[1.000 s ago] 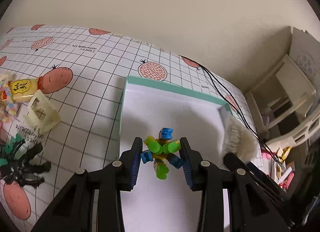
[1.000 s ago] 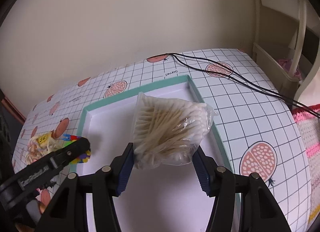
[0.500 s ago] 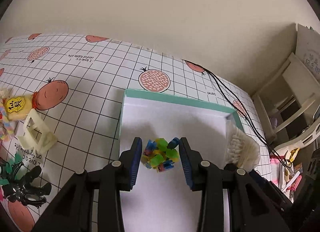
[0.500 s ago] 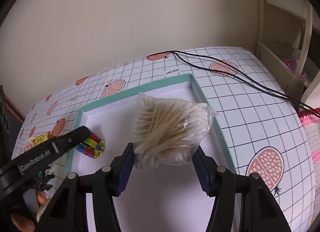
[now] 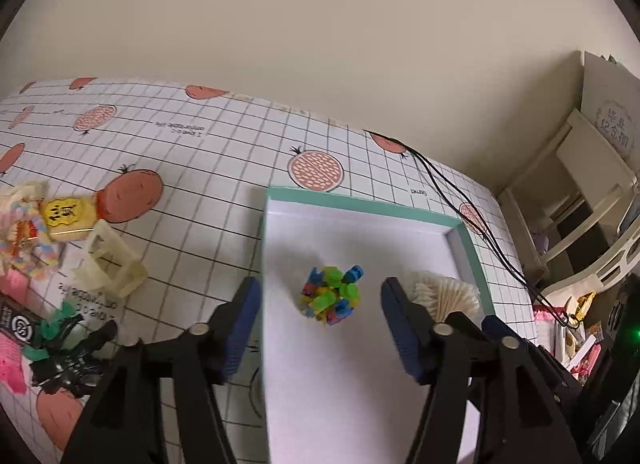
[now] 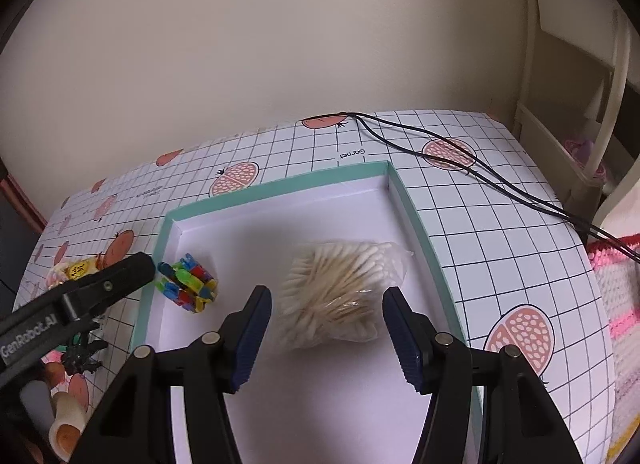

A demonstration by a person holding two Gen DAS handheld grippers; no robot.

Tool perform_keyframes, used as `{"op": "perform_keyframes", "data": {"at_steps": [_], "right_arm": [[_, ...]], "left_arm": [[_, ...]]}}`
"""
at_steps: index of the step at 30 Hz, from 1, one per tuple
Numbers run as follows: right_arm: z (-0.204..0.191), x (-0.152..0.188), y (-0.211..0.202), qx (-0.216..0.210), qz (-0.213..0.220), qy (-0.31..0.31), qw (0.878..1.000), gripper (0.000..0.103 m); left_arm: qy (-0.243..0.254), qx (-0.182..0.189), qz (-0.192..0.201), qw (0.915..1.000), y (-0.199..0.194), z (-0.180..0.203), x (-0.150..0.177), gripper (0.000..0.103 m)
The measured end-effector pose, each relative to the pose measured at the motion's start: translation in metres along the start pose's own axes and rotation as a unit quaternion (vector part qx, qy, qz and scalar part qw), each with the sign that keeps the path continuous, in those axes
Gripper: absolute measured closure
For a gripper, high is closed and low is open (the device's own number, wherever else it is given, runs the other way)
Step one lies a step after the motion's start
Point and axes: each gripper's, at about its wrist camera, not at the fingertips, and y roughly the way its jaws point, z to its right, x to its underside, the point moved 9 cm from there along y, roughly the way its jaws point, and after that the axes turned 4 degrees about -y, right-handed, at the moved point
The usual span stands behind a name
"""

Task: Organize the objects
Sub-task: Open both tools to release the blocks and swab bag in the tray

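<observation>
A white box with a teal rim (image 5: 362,204) (image 6: 280,188) lies on the checked tablecloth. Inside it, near the left wall, rests a multicoloured block toy (image 5: 332,296) (image 6: 188,288). My left gripper (image 5: 320,316) stands open around the toy without touching it. A clear bag of cotton swabs (image 6: 340,296) (image 5: 440,296) lies on the box floor at the right. My right gripper (image 6: 326,328) is open, its fingers apart on either side of the bag. The left gripper's finger (image 6: 120,276) shows at the left of the right wrist view.
Left of the box lie a cream plastic frame (image 5: 112,260), a yellow-tagged bundle (image 5: 60,216), a black and green toy (image 5: 68,344) and pink items. Two black cables (image 6: 460,160) cross the cloth behind the box. A cream shelf (image 5: 580,192) stands at the right.
Both grippers have opened. The block toy was let go and now rests on the box floor. The swab bag dropped from the right gripper onto the box floor.
</observation>
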Motion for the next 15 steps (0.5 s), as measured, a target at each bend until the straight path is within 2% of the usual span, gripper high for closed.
{"op": "perform_keyframes", "data": {"at_steps": [7, 9, 13, 15], "right_arm": [[-0.012, 0.005, -0.002, -0.001, -0.004, -0.019, 1.0, 0.04], [-0.015, 0.006, -0.004, 0.001, -0.002, -0.028, 1.0, 0.033], [-0.018, 0.007, -0.006, -0.004, -0.004, -0.023, 1.0, 0.027], [-0.021, 0.008, -0.007, -0.009, -0.004, -0.026, 1.0, 0.02]], "left_arm": [[-0.009, -0.012, 0.026, 0.9996, -0.021, -0.02, -0.005, 0.017], [-0.012, -0.019, 0.033, 0.9992, -0.027, -0.027, -0.006, 0.013], [-0.022, -0.029, 0.046, 0.9983, -0.039, -0.041, -0.006, 0.005], [-0.023, -0.032, 0.051, 0.9979, -0.043, -0.045, -0.007, 0.002]]}}
